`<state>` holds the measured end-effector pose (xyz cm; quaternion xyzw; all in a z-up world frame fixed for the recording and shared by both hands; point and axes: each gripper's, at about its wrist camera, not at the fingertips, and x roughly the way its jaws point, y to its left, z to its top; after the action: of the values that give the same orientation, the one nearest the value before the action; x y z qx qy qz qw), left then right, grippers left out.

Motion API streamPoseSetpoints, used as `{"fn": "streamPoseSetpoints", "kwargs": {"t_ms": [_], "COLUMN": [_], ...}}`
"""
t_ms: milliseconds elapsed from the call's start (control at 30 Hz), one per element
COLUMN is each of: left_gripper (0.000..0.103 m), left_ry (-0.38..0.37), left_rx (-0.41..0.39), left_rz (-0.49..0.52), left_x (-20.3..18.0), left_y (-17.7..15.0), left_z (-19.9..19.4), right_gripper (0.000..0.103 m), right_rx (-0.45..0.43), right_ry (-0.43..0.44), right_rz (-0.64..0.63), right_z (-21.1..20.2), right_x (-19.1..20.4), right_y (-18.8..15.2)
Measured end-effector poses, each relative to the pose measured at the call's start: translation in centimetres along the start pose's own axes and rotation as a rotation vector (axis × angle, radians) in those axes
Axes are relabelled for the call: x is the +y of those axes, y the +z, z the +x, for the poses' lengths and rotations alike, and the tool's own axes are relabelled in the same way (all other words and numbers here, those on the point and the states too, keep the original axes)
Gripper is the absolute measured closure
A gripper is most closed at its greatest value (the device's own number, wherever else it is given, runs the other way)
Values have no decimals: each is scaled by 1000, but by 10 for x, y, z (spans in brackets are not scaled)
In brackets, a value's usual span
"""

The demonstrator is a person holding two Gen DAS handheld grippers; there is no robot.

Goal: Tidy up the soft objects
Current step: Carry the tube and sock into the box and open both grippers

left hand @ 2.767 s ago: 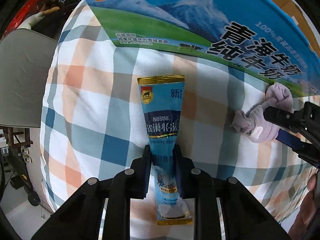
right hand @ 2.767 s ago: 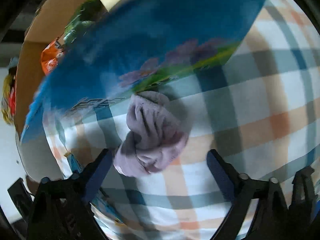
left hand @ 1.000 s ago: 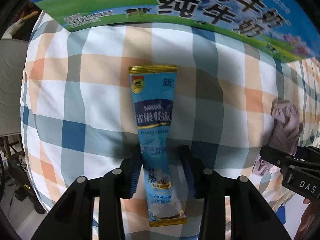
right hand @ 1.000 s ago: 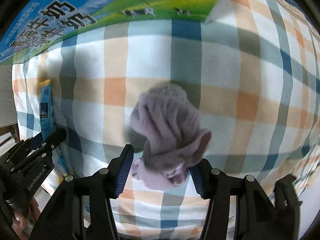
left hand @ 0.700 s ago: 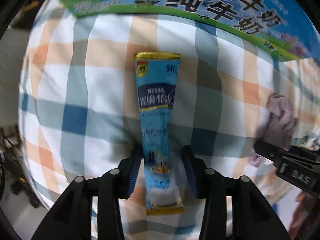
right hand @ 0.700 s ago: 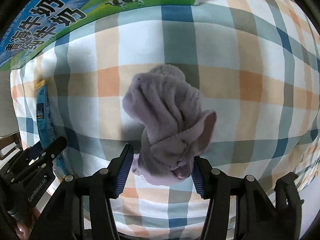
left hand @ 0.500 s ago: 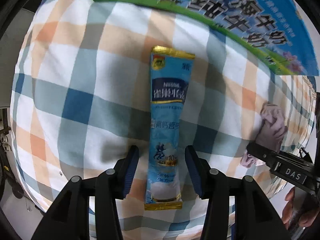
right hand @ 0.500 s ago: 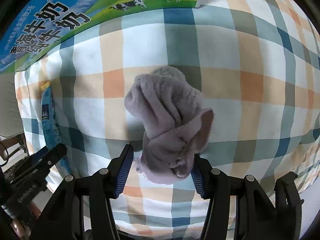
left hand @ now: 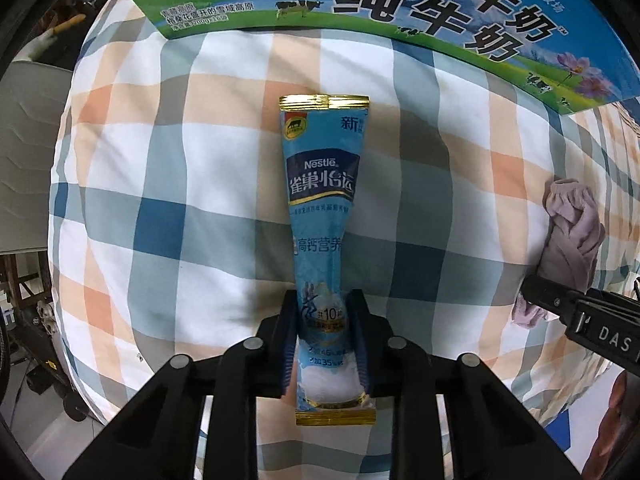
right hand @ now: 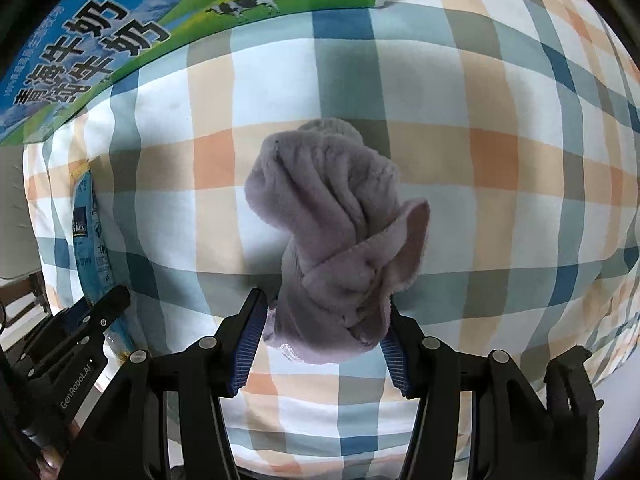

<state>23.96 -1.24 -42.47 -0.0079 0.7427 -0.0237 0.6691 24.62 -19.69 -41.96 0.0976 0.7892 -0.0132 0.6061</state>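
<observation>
A blue Nestle milk powder sachet (left hand: 320, 208) with gold ends lies lengthwise on the plaid cloth (left hand: 180, 200). My left gripper (left hand: 324, 340) is shut on its near end. A crumpled lilac fuzzy cloth (right hand: 336, 240) lies on the plaid cloth. My right gripper (right hand: 324, 340) is shut on its near end. The lilac cloth also shows at the right of the left wrist view (left hand: 572, 232), and the sachet shows at the left of the right wrist view (right hand: 90, 236).
A large blue and green milk carton box (left hand: 400, 4) stands along the far edge of the plaid cloth; it also shows in the right wrist view (right hand: 140, 28). A grey chair seat (left hand: 28, 152) is at the left, beyond the table's edge.
My left gripper has closed on the sachet's near end, after standing open around it. My right gripper has stayed around the lilac cloth, which has shifted only slightly.
</observation>
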Motion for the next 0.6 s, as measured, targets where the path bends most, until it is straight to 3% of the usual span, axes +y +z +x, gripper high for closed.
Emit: {"fn": "streamPoseSetpoints", "kwargs": {"t_ms": [67, 333, 600], "left_gripper": [87, 89, 89], "left_ry": [0, -18, -87], "left_rx": [-8, -65, -205], "left_rz": [0, 9, 41], "left_x": [-7, -17, -32], "left_y": [-3, -4, -21], "left_z": [-4, -38, -126], "right_gripper": [57, 60, 60], "right_rx": [-8, -49, -104], "right_ry": [-5, -11, 52], "right_rz": [1, -47, -113], "right_z": [0, -19, -72], "right_x": [-5, -5, -3], "right_y": [0, -22, -49]}}
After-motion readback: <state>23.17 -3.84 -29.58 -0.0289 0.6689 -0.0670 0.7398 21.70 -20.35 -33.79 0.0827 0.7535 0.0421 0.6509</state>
